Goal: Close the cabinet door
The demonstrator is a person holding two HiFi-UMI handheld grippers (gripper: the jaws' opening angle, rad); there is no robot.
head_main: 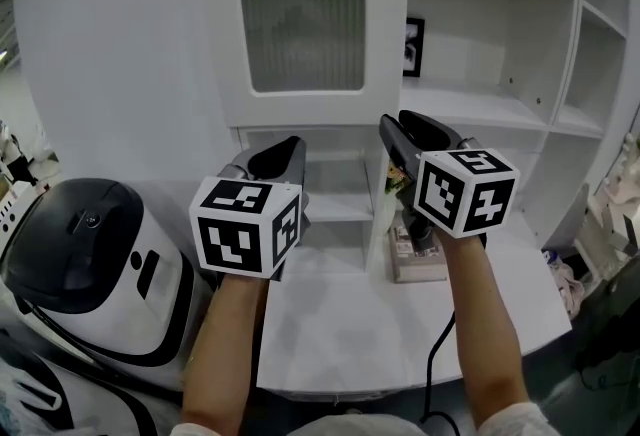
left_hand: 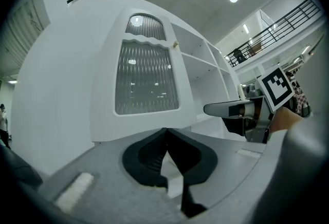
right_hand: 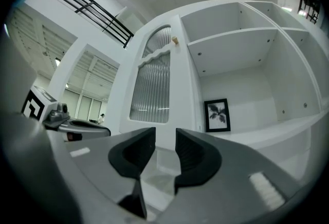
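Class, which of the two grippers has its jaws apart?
The right gripper: a clear gap shows between its jaws, while those of the left gripper meet at the tips.

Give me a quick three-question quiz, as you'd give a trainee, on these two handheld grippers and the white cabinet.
1. True or false: the right gripper is clamped on something.
2. What stands on the shelf to the right of the cabinet door? A) a vase B) a framed picture C) a stack of books
3. Fill in: the left gripper has its jaws ___, with nothing between them.
Key: 1 false, its jaws stand apart with nothing between them; 2 B; 3 shut.
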